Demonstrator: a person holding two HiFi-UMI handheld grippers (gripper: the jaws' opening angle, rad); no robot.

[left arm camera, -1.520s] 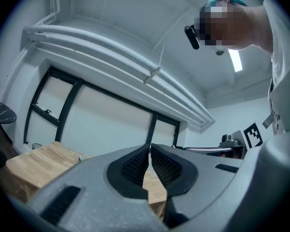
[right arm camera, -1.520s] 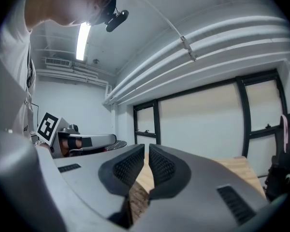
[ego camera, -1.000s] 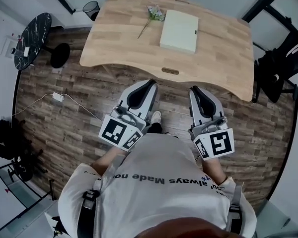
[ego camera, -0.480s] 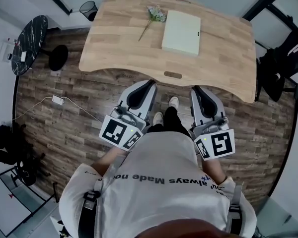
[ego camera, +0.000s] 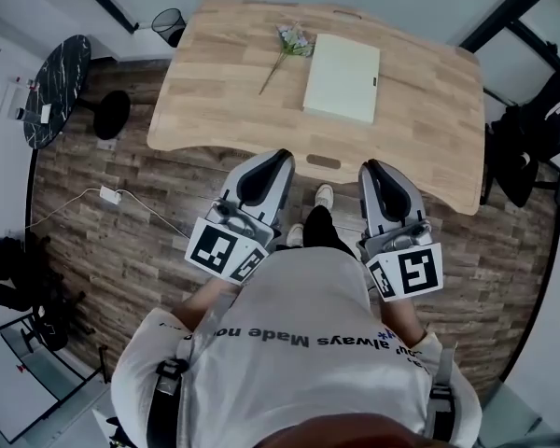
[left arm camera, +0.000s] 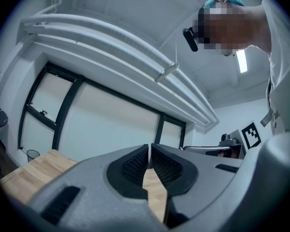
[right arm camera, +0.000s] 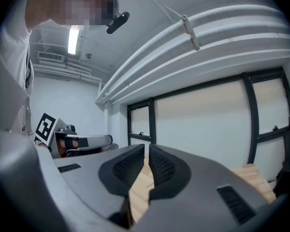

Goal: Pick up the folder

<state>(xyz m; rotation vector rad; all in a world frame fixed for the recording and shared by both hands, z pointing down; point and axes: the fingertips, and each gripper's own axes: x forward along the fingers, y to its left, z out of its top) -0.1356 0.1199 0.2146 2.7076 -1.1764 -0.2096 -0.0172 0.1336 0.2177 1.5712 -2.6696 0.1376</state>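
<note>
The left hand-held gripper and right hand-held gripper are being held closed, empty, near the bench bearing the folder.

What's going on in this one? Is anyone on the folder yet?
A person stands at the front edge of a wooden table with a gripper in each hand. The left gripper and the right gripper are both shut with nothing between their jaws, and they are held level near that edge. The pale folder lies flat farther back on the table, with a flower sprig beside it. Neither gripper touches it, so the pick-up has not begun.
</note>
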